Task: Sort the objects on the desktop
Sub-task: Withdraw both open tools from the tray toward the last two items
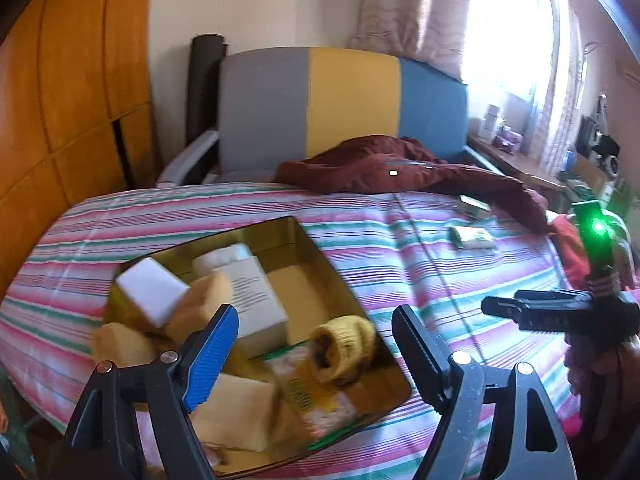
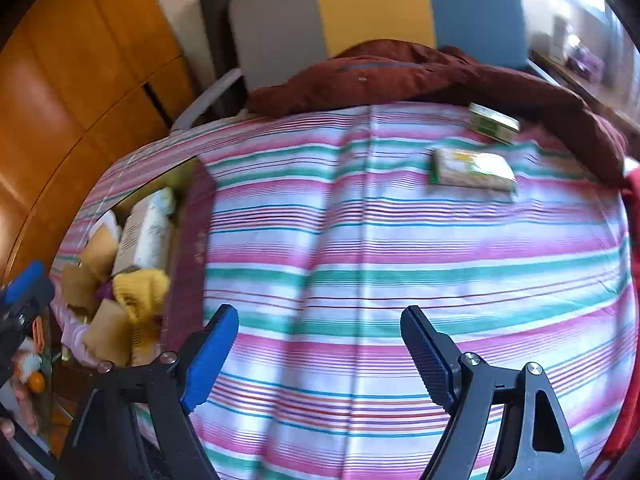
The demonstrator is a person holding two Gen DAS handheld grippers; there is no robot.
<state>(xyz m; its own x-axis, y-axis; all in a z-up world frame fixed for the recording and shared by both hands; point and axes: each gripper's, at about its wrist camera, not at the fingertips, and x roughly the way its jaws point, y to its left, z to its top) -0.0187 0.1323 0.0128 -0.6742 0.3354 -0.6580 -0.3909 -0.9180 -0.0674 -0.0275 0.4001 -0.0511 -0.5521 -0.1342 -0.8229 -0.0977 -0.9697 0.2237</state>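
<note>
Left gripper (image 1: 314,354) is hovering over the gold tin (image 1: 320,252) on the striped bedsheet (image 1: 400,240), fingers (image 1: 212,360) spread wide, gripping nothing. Tin is sitting at 7 o'clock in the left wrist view, holding a white box (image 1: 256,292), a white block (image 1: 150,290), tan sponges (image 1: 204,304), a yellow knit piece (image 1: 346,340) and a printed packet (image 1: 316,400). Right gripper (image 2: 320,354) is hanging above bare bedsheet, fingers also spread, empty. Two green packets are lying at 1 o'clock in the right wrist view: the flat packet (image 2: 472,170) nearer, the small box (image 2: 494,123) just behind it, touching the maroon jacket (image 2: 400,72). Both are well apart from the tin.
</note>
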